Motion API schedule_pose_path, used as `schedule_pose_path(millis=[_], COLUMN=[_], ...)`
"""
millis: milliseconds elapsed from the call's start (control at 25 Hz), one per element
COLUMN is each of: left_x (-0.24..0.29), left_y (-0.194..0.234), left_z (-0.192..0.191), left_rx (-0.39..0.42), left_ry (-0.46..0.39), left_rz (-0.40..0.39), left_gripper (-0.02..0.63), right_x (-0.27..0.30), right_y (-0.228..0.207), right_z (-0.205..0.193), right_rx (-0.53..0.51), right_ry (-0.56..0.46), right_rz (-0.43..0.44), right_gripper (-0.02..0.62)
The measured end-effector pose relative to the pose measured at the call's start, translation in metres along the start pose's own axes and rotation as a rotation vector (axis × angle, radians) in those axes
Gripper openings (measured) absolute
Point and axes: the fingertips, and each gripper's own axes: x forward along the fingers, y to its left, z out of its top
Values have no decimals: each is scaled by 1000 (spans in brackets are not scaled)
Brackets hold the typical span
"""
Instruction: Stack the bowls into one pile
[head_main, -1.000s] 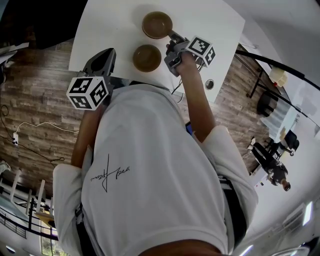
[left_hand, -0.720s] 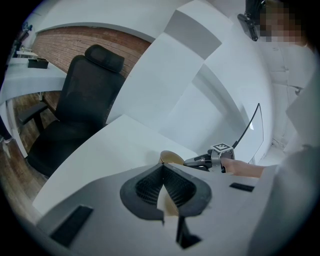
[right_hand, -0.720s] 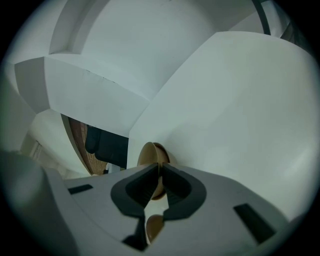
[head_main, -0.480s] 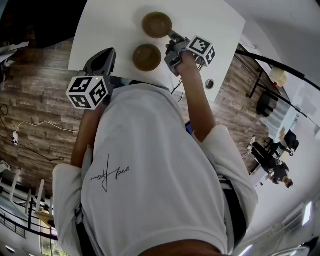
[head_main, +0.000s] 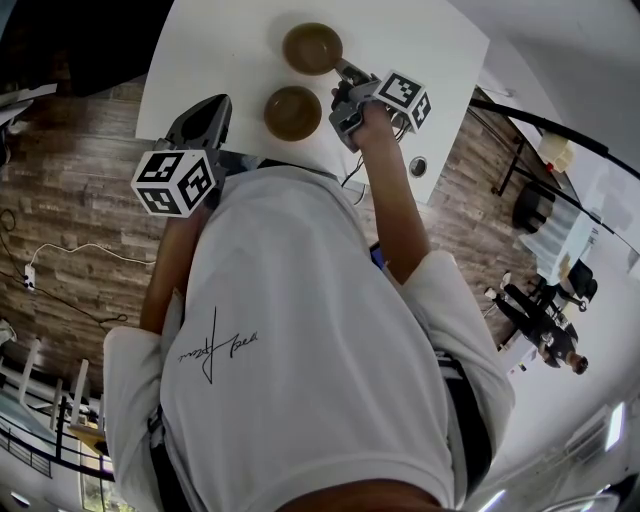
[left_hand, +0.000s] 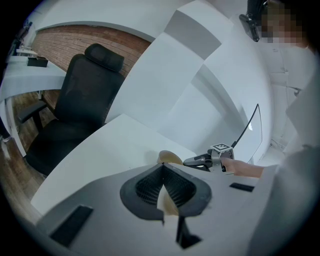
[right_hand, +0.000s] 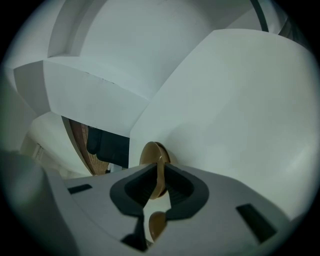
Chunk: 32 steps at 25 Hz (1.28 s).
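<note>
The right claw (right_hand: 160, 166) is closed down on the rim of the far bowl (head_main: 312, 48); a thin brown strip of the bowl's wall runs between its two pads, so the grip is on the edge and not round the body. Over the last second almost nothing has changed. The claw is still at the same spot on the bowl's right-hand rim, and the bowl still sits flat on the table (head_main: 220, 50). I take that to mean the grasp is settled and the lift has not begun. The near bowl (head_main: 293, 112) stands just in front of it and apart from it, untouched, and looks like the natural base for the pile. The left claw (left_hand: 162, 166) is closed with its tips together and nothing between them. It hangs over the table's near edge, well clear of both bowls.
</note>
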Motion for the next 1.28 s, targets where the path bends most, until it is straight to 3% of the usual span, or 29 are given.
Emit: schedule_pose_path(millis=[760, 1280], left_x=[5, 7], left_y=[0, -9], left_z=[3, 1], left_rx=[12, 42], left_ry=[10, 29], left_rz=[-31, -67], left_gripper=[8, 8], right_x=[-10, -33], right_y=[0, -5], right_z=[4, -2], right_rx=[8, -67], right_ry=[-45, -77], right_rz=[0, -24], right_gripper=[43, 42])
